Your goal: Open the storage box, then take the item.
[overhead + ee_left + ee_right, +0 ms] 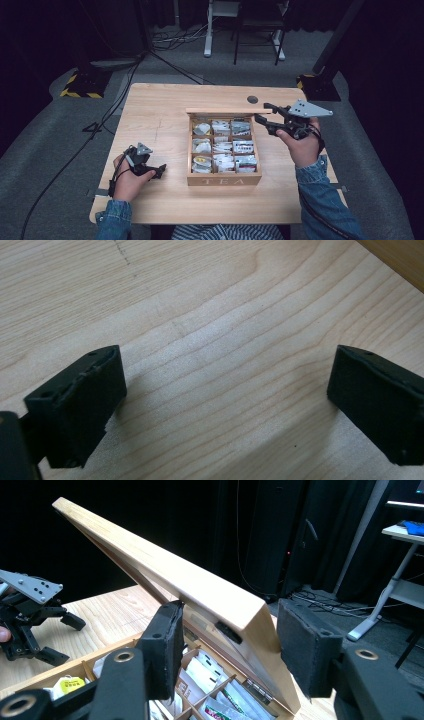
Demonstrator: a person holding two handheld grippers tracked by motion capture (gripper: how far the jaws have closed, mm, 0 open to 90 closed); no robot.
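1. One wooden table (160, 115) is seen, bearing everything else.
2. One wooden tea box (224, 179) is placed at its middle, divided into nine compartments, three by three, filled with tea bags (243, 147).
3. One lid (200, 587) is raised and tilted; its front edge lies between the jaws of the right gripper (227, 647), a gap showing beside the pads.
4. One left gripper (225, 400) is rested spread wide on bare table, left of the box.

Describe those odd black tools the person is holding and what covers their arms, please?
Each hand carries a black two-jaw gripper: the left gripper and the right gripper. Both are angular, jointed frames topped by a grey three-cornered plate dotted with small holes. The jaws end in thick, blocky black pads. A thin black cable trails from the left one. The sleeves are blue denim.
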